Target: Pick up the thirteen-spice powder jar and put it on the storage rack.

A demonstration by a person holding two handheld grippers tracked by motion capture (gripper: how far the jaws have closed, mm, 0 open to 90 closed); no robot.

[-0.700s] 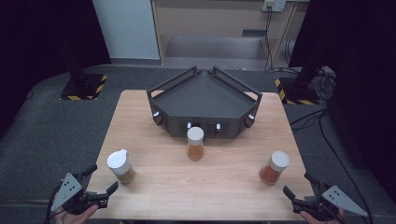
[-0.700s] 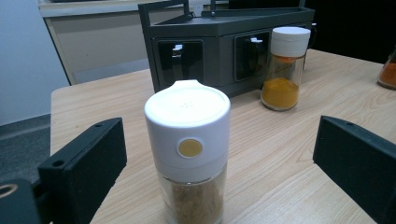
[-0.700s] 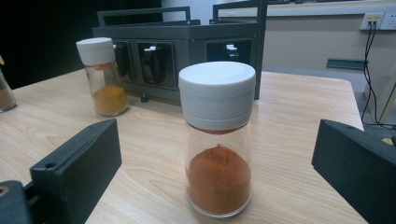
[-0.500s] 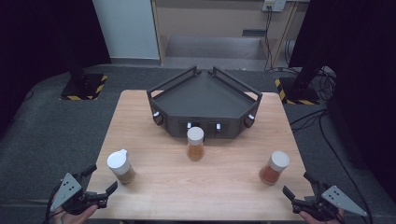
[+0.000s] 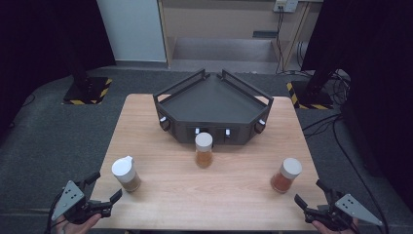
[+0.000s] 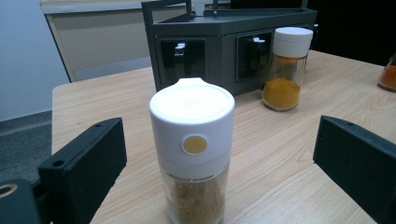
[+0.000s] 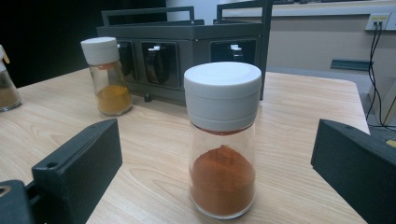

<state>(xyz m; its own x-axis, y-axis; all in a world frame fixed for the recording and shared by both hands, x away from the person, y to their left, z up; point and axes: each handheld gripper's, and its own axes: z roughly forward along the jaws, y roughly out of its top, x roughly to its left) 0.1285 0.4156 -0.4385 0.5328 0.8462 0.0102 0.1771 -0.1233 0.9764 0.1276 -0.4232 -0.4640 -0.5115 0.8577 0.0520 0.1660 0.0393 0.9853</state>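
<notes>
Three spice jars with white caps stand upright on the wooden table. At the front left is a brown-spice jar; my left gripper is open just short of it, its jaws wide on either side. At the front right stands a red-spice jar, and my right gripper is open in front of it, not touching. A yellow-spice jar stands mid-table before the dark rack.
The dark angular rack with raised rails and front slots sits at the table's far middle. Grey floor surrounds the table; black stands with hazard-striped bases and cables are behind.
</notes>
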